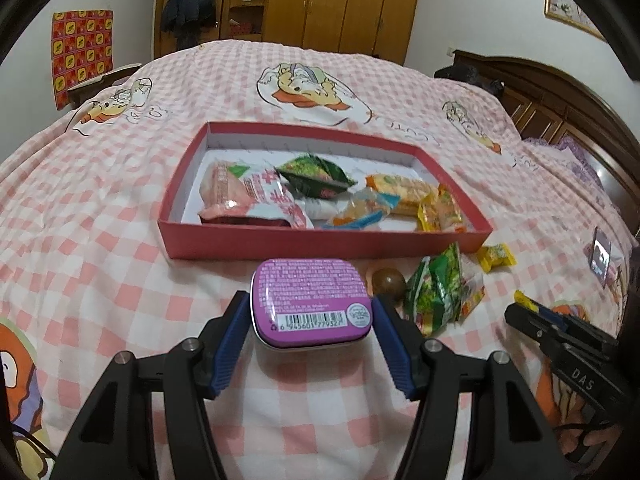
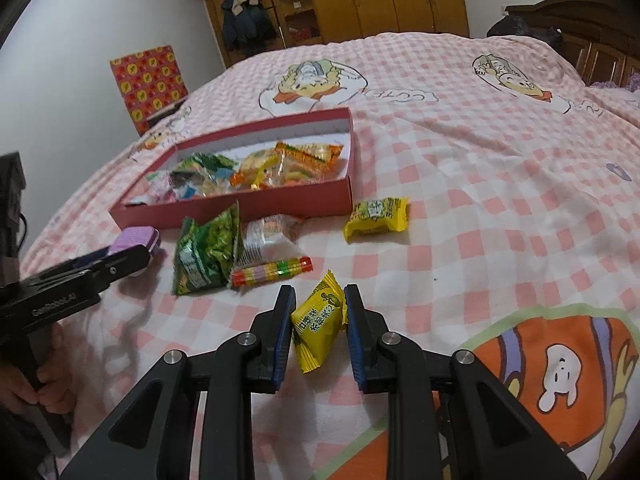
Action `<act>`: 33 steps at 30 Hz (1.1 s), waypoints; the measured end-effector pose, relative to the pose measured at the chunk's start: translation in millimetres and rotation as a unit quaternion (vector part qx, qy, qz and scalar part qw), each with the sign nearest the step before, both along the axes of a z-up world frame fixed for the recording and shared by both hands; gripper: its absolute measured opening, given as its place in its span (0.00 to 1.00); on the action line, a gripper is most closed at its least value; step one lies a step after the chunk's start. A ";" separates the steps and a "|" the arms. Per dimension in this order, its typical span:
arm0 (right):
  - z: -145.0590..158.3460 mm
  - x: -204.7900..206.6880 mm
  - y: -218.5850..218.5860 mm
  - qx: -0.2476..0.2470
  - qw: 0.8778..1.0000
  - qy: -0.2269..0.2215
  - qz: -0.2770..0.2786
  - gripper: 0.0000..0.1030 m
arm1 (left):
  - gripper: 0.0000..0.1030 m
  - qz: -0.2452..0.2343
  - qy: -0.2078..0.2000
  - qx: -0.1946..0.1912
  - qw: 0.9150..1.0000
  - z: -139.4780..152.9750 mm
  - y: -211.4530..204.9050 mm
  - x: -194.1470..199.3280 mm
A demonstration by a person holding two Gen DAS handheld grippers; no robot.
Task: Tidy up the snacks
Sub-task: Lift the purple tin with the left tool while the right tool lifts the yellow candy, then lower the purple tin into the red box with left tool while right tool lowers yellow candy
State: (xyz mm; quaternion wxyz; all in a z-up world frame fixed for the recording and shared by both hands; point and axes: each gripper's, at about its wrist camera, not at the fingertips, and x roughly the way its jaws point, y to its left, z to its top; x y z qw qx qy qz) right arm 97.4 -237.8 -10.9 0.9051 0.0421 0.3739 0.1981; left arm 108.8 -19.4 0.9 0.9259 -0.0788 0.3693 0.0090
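I'm holding the tin [image 1: 311, 304] clamped in the left gripper [image 1: 310, 344] with the box [image 1: 324, 236] sitting dead ahead of the fingertips, while the right gripper [image 2: 318, 328] is pinching a yellow candy [image 2: 319, 326] further back.

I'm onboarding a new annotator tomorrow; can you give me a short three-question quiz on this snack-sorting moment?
1. True or false: the left gripper holds a flat purple metal tin.
2. What does the right gripper grip? A) small yellow plastic snack packet B) green foil bag C) striped candy roll
3. Fill in: the other yellow packet lies ____ the shallow red cardboard box.

Key: 1 true; 2 A; 3 outside.
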 end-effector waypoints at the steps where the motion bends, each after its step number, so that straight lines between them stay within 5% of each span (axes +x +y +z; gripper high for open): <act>1: 1.6 0.1 -1.6 0.007 1.000 -0.001 0.001 0.24 | 0.63 0.000 -0.004 0.000 1.000 2.9 1.3 -0.1; 23: 44.9 19.6 22.9 0.039 0.997 -0.043 0.056 0.24 | 0.63 0.015 -0.040 0.006 0.999 47.3 25.6 16.5; 33: 61.9 73.4 36.9 0.122 0.988 -0.048 0.081 0.24 | 0.63 0.026 -0.060 0.013 0.998 65.0 45.7 52.2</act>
